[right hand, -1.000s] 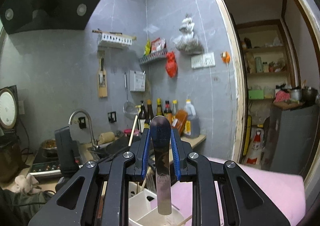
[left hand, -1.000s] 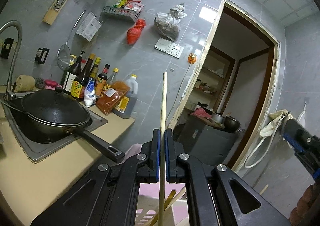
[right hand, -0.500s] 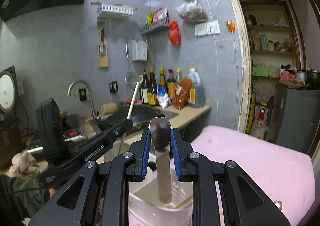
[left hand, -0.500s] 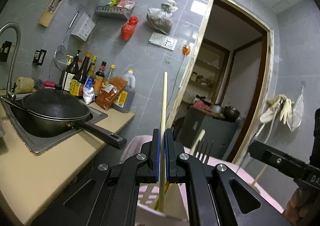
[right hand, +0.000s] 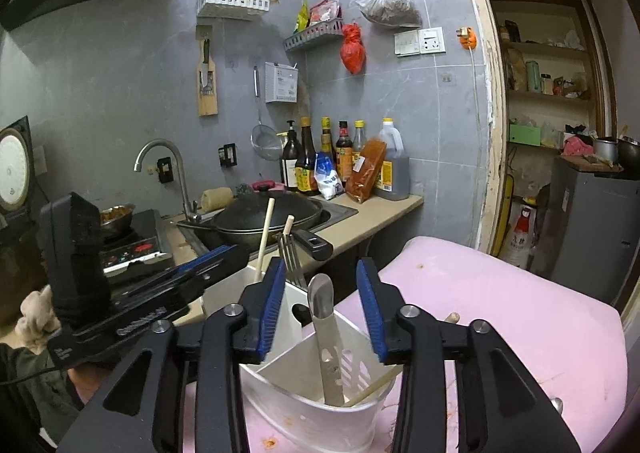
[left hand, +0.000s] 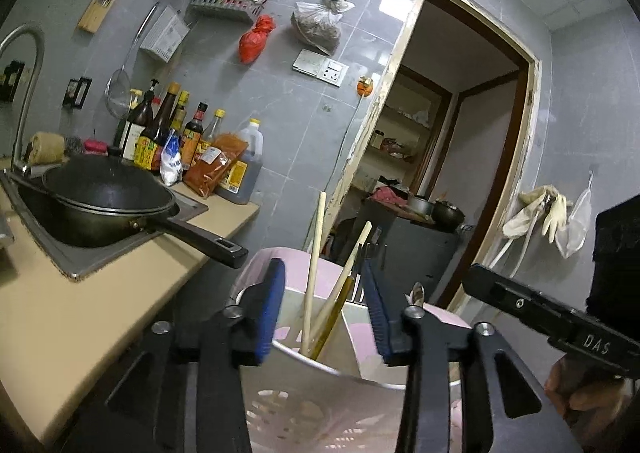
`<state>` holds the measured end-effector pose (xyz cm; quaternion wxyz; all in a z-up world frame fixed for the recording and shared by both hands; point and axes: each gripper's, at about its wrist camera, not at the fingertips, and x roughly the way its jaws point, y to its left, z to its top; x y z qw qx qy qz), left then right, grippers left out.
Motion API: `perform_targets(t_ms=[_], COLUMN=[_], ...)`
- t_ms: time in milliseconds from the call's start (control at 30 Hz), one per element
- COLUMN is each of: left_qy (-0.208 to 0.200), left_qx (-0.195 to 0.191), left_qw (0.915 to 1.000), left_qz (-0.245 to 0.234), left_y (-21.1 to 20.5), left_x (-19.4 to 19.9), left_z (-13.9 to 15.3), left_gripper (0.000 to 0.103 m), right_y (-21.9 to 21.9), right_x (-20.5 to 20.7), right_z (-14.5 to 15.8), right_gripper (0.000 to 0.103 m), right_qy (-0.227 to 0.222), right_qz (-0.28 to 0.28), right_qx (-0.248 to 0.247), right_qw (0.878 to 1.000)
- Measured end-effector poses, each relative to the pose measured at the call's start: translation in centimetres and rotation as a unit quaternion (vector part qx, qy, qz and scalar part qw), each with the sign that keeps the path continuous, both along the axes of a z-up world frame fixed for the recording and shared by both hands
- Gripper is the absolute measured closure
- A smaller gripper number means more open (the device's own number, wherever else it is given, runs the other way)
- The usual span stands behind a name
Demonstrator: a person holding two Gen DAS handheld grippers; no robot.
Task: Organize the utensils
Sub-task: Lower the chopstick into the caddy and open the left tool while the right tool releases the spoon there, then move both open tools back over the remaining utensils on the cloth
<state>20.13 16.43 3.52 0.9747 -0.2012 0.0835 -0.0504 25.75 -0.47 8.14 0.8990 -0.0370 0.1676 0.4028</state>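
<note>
I see a white divided utensil holder (right hand: 320, 409) standing on a pink padded surface (right hand: 520, 317). A metal spoon (right hand: 326, 337) stands bowl-up in its near compartment, between the spread, empty jaws of my right gripper (right hand: 322, 309). Wooden chopsticks (left hand: 316, 273) and a fork (right hand: 291, 257) stand in the far compartment, between the spread jaws of my left gripper (left hand: 326, 309). To the left, a black wok (left hand: 108, 201) sits in the sink (left hand: 72, 265).
</note>
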Motion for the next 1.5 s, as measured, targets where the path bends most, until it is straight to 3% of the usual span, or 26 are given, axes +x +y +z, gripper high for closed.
perform_targets(t_ms=[100, 200, 333, 700, 1133, 1500], left_qy=[0.007, 0.012, 0.015, 0.016, 0.018, 0.046], left_qx=[0.004, 0.009, 0.02, 0.041, 0.043, 0.04], left_qw=[0.9999, 0.9998, 0.9996, 0.999, 0.9988, 0.998], left_qz=[0.006, 0.012, 0.01, 0.012, 0.014, 0.014], left_y=[0.1, 0.0, -0.3, -0.6, -0.4, -1.1], left_x=[-0.2, -0.6, -1.0, -1.5, -1.9, -4.2], left_z=[0.3, 0.7, 0.9, 0.9, 0.7, 0.3], left_gripper=[0.063, 0.052, 0.044, 0.04, 0.039, 0.039], right_y=[-0.1, -0.2, -0.6, -2.3, -7.3, -14.2], right_x=[0.2, 0.4, 0.4, -0.1, 0.2, -0.6], right_z=[-0.1, -0.2, -0.2, 0.5, 0.6, -1.8], right_gripper=[0.054, 0.049, 0.03, 0.025, 0.016, 0.005], right_qy=[0.002, 0.002, -0.003, -0.021, -0.018, 0.004], right_qz=[-0.002, -0.007, -0.011, -0.024, -0.089, -0.178], right_qx=[0.001, 0.0, 0.008, 0.032, 0.073, 0.041], right_qw=[1.0, 1.0, 1.0, 0.999, 0.993, 0.983])
